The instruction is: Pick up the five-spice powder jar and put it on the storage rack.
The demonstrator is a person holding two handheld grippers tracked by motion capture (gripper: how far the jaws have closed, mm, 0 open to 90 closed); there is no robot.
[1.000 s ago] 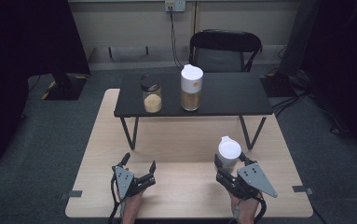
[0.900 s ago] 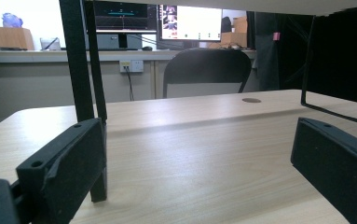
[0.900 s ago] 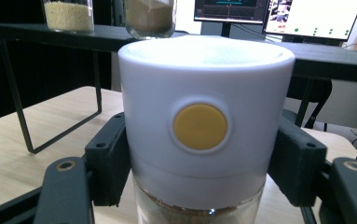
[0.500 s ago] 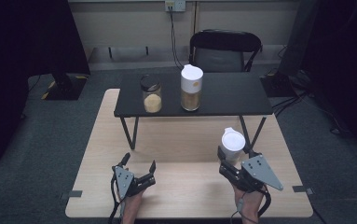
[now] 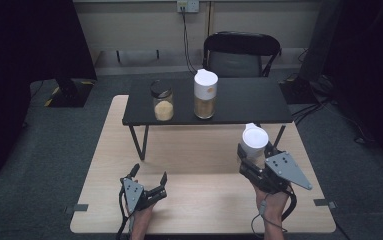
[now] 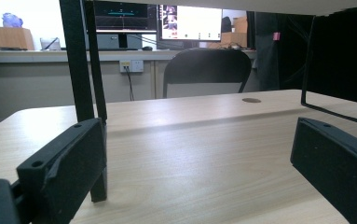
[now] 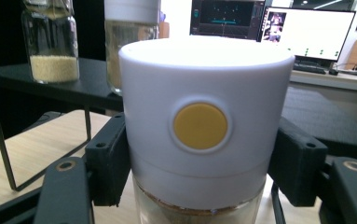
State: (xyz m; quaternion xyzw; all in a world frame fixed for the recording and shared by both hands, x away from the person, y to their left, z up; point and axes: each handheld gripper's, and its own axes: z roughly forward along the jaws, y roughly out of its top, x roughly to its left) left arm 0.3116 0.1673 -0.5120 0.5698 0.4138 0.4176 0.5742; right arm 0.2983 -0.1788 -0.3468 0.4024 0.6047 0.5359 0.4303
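A black shelf (image 5: 239, 102) on the wooden table (image 5: 199, 160) carries two jars (image 5: 163, 101).

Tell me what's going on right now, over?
Right gripper clamped on white-lidded jar, lifted off the wooden table. Left gripper open, empty. Black shelf ahead, nothing blocking.

right gripper (image 5: 251, 156): clamped on white-lidded jar (image 5: 254, 140) | left gripper (image 5: 149, 176): fingers apart, wooden table (image 5: 204, 155)

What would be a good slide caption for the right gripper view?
Right gripper clamps a white-lidded jar with a yellow button, facing two jars on a black shelf.
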